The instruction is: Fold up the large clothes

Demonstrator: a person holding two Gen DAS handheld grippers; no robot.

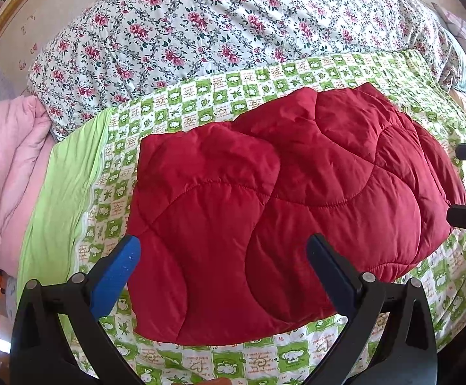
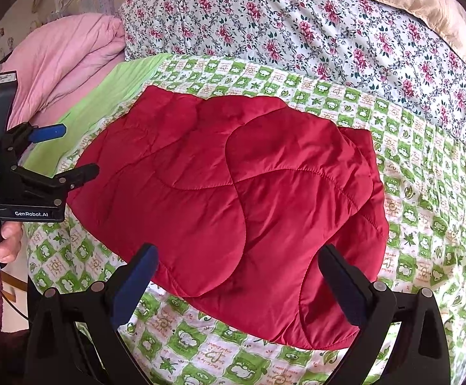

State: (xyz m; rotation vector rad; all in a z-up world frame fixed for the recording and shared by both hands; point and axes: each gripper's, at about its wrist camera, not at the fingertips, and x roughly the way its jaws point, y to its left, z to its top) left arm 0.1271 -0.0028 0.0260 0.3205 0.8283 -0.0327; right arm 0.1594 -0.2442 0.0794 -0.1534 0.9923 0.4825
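Red quilted jacket (image 1: 284, 211) folded; both grippers' fingers (image 1: 117, 276) wide apart, empty.

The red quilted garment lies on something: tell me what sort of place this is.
Most likely a bedroom at home. The red quilted garment lies on a bed's green patterned sheet, with a floral quilt and a pink comforter piled behind it.

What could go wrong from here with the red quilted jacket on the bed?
1. The red quilted jacket is puffy and its fabric looks slick, so its folded layers may spring open or slide apart.
2. Both the left gripper and right gripper are open and holding nothing, so nothing pins the fold.
3. A low pinch could also catch the green patterned sheet.
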